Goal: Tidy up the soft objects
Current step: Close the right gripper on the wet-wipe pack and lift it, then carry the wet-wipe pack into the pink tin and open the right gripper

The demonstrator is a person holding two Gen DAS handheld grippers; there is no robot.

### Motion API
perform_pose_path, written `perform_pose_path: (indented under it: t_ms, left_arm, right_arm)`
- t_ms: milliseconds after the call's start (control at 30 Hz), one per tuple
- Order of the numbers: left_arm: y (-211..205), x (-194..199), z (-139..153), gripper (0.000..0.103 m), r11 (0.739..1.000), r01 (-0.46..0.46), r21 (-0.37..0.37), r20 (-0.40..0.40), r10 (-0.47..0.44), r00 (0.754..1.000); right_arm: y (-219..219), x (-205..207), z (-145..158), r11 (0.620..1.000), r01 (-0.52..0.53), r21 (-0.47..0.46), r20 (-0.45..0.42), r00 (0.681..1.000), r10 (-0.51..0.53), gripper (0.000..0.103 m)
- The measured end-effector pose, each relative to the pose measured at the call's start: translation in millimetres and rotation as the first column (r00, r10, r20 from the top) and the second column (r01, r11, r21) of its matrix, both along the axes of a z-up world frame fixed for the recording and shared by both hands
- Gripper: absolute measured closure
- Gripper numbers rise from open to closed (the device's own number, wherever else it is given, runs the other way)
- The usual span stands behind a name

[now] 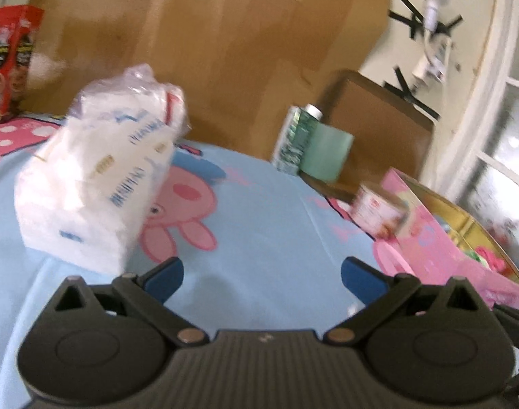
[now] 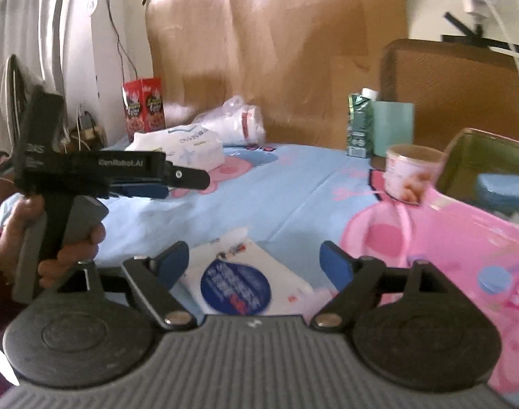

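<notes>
Right hand-held gripper (image 2: pixel 254 264) jaws wide apart; flat white tissue pack (image 2: pixel 246 281) lying between, ungripped.

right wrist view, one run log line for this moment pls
right gripper: open, empty | under it: white packet on blue sheet | left gripper: hand-held, over sheet | pink box: at right

Setting: a home bedroom. Bed covered by a light-blue cartoon-pig sheet (image 2: pixel 286 184). Curtain (image 2: pixel 51 30) far left, window (image 1: pixel 504 156) far right. Flattened cardboard (image 2: pixel 276 51) leans against the far wall behind the bed.
</notes>
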State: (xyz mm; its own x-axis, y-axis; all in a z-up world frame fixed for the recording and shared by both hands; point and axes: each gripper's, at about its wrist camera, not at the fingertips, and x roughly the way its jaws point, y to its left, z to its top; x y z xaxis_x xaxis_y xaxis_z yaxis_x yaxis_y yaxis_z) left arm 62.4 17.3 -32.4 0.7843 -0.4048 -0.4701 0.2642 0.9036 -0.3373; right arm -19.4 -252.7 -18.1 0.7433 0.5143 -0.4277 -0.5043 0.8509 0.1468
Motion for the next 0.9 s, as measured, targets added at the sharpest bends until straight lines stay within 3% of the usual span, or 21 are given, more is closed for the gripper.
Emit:
perform_pose_path:
  t_ms: [167, 267, 367, 433, 533, 600, 700, 900]
  left_arm:
    - [-23, -15, 1, 0.012, 0.990, 0.140, -0.032, -0.054, -0.141, 0.989]
    - [-47, -19, 1, 0.026, 0.978, 0.205, 0.024, -0.100, -0.202, 0.974]
    - [-70, -24, -1, 0.029, 0.968, 0.223, 0.118, -0.107, -0.211, 0.972]
    - [-84, -27, 0, 0.032, 0.954, 0.266, 0.139, -0.111, -0.251, 0.961]
    - [-94, -30, 8, 0.033, 0.955, 0.260, 0.141, -0.118, -0.245, 0.962]
    - [-98, -33, 21, 0.033, 0.955, 0.270, 0.123, -0.087, -0.260, 0.962]
    - [-115, -36, 46, 0.033, 0.944, 0.305, 0.129, -0.012, -0.306, 0.952]
    - [-190, -22, 79, 0.033, 0.898, 0.402, 0.178, 0.092, -0.422, 0.902]
  right_arm:
    - [-7, -16, -11, 0.998, 0.003, -0.056, -0.025, 1.000, -0.005, 0.014]
    - [0, -15, -18, 0.996, -0.008, -0.094, -0.035, 0.999, 0.005, 0.014]
    - [12, -11, -24, 0.989, -0.024, -0.143, -0.049, 0.999, 0.017, 0.015]
    - [15, -10, -24, 0.992, -0.030, -0.125, -0.042, 0.999, 0.025, 0.035]
    - [18, -7, -21, 0.992, -0.004, -0.129, -0.023, 1.000, 0.001, 0.037]
    - [11, -13, -18, 0.994, 0.018, -0.111, 0.008, 1.000, -0.017, 0.037]
    - [-7, -28, -3, 0.993, 0.075, -0.088, 0.122, 0.990, -0.064, 0.037]
    - [-58, -33, 21, 0.965, 0.254, -0.062, 0.266, 0.936, -0.229, 0.037]
